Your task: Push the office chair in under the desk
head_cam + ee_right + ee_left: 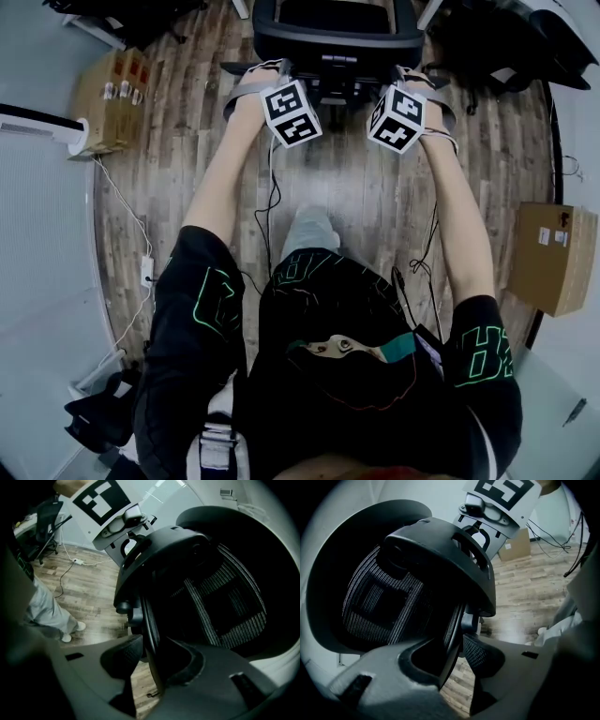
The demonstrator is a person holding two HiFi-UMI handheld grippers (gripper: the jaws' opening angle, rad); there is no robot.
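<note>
The black office chair (337, 37) stands at the top of the head view, its back toward me. Both grippers are on the top of its mesh backrest (384, 602), side by side. My left gripper (281, 77) has the backrest's rim between its jaws, and the textured pads (480, 652) close on it. My right gripper (405, 80) holds the same rim (151, 634) further right in the same way. Behind the backrest in both gripper views lies a white surface (276, 667); I cannot tell if it is the desk.
Wooden floor (356, 187) runs under my feet. A cardboard box (112, 98) sits at the left, another (553, 258) at the right. Cables and a power strip (147, 270) trail along the left. Black bags (511, 47) lie at the top right.
</note>
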